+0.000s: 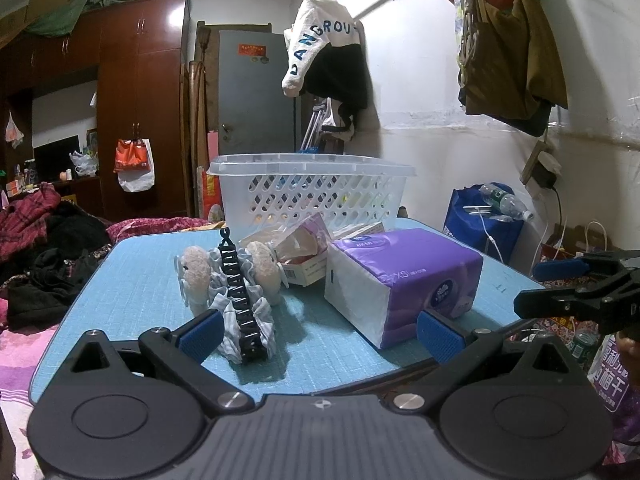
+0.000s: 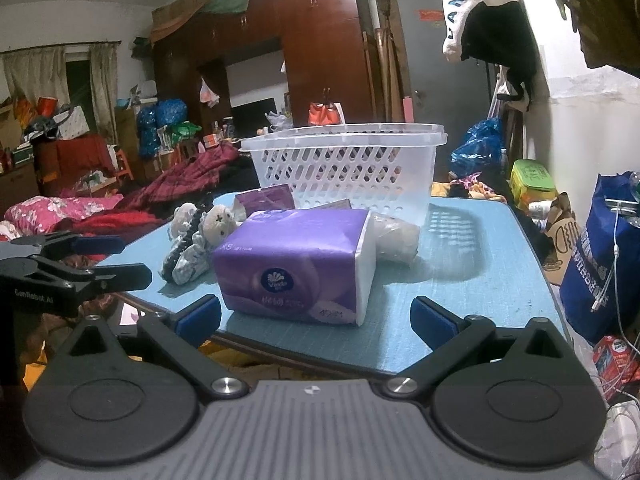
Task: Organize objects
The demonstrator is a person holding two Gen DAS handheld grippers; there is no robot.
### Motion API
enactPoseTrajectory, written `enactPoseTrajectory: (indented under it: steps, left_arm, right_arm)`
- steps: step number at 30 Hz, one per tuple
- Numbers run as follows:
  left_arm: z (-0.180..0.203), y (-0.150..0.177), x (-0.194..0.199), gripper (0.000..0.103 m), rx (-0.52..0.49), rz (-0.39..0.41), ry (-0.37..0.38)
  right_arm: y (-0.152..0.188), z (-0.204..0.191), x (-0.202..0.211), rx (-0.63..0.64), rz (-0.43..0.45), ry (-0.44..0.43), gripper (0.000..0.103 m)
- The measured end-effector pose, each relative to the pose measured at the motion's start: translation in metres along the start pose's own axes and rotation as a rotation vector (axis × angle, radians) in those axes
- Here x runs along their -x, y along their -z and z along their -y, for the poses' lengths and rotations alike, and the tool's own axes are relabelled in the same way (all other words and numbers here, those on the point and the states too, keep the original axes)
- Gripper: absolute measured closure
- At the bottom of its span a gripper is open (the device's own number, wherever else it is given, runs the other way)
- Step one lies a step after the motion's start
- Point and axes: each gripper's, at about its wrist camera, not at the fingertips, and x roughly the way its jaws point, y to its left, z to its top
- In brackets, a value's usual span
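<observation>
Your left gripper [image 1: 320,336] has its jaws spread wide and nothing is between them. It hangs over the near edge of the table [image 1: 132,264], pointing at the hair clip [image 1: 244,300] and the tissue pack [image 1: 400,276]. Your right gripper [image 2: 316,316] is also wide and holds nothing; it points at the tissue pack from the near edge, a little apart from it.

I judge the task is at its very start. The basket [image 1: 312,188] stands at the far side of the table, and I see no table item moved into it yet. Something coloured shows through its holes, but I cannot tell if it lies inside or behind.

All the things to organize lie on the table in front of the basket:
- the tissue pack, nearest to you, on the right side;
- the black hair clip on a pale blue ruffled cloth, with two fluffy pieces [image 1: 196,272] beside it, on the left side;
- a small box [image 1: 308,268] with a clear wrapper behind them, close to the basket wall;
- a pale roll [image 2: 396,236] behind the tissue pack, seen only from the right wrist.

So nothing is done and every item is left to place.
</observation>
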Motion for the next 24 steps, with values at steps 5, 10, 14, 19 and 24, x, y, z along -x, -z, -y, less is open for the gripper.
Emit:
enactPoseTrajectory:
  steps: [5,10,14,19,24]
  left_arm:
    - [0.0005,0.0000,0.0001,0.000,-0.001,-0.001,0.000]
    - [-0.0006,-0.0003,-0.0002,0.000,0.002,-0.002,0.002]
    - [-0.0005,-0.0003,0.0002,0.000,0.002,-0.002,0.002]
    - [-0.0011,-0.0004,-0.0002,0.000,0.003,-0.003,0.002]
    - [-0.0010,-0.0006,0.0001,0.000,0.003,-0.002,0.003]
  right_arm:
    - [-0.0005,0.0015,0.0004,-0.006,0.001,-0.001,0.000]
    - [-0.0004,0.0024,-0.0002,-0.008,-0.003,-0.001,0.000]
    - [-0.0005,0.0027,-0.0002,-0.007,-0.002,0.000,0.000]
    - [-0.0004,0.0025,-0.0002,-0.007,-0.003,0.000,0.000]
    - [-0.0003,0.0025,-0.0002,-0.007,-0.002,0.000,0.000]
